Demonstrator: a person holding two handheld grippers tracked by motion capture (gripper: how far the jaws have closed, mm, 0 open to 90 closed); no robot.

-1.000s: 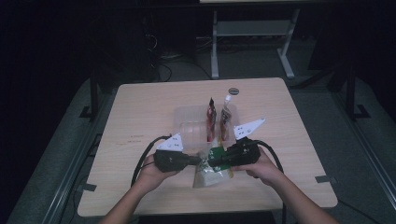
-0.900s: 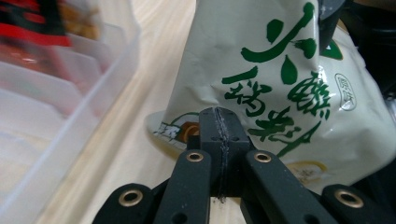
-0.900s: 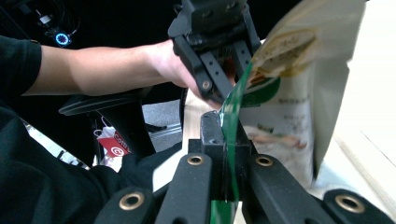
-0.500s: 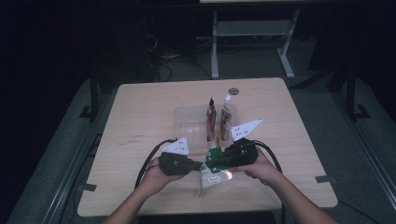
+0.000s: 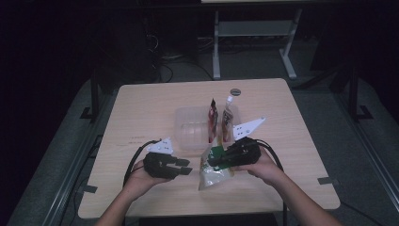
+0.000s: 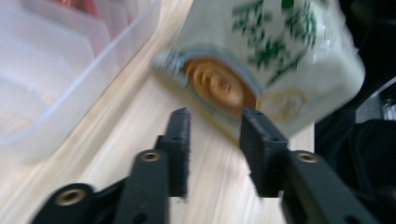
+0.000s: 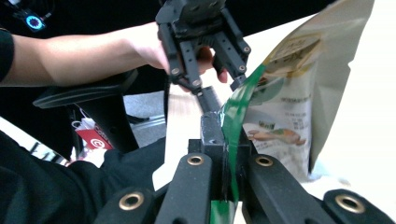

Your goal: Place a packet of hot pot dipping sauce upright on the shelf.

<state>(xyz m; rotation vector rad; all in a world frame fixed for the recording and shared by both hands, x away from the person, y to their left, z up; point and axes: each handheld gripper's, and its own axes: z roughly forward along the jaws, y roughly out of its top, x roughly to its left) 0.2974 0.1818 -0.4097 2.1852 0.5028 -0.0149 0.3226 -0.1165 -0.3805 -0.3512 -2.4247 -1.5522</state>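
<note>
A cream and green snack pouch [image 5: 214, 170] hangs over the table's front middle, and my right gripper [image 5: 214, 159] is shut on its green top edge [image 7: 233, 116]. To the pouch's left my left gripper [image 5: 186, 167] stands apart from it. Its jaws have just been opening and nothing is between them. In the left gripper view the pouch's bottom [image 6: 275, 51] sits just beyond my left gripper [image 6: 215, 119]. The right gripper view looks past my right gripper [image 7: 229, 126] to the left gripper [image 7: 210, 79], which faces it with its jaws parted.
A clear plastic container [image 5: 188, 134] stands at the table's middle, with a red pouch [image 5: 212, 120] and a brown pouch [image 5: 228, 120] upright at its right end. A small dark round lid [image 5: 235, 92] lies behind it. The container's wall [image 6: 56, 70] is close on my left gripper's left.
My left gripper has opened, let go of the pouch and drawn back to the left. The right gripper keeps its hold on the pouch, which has tipped slightly.
</note>
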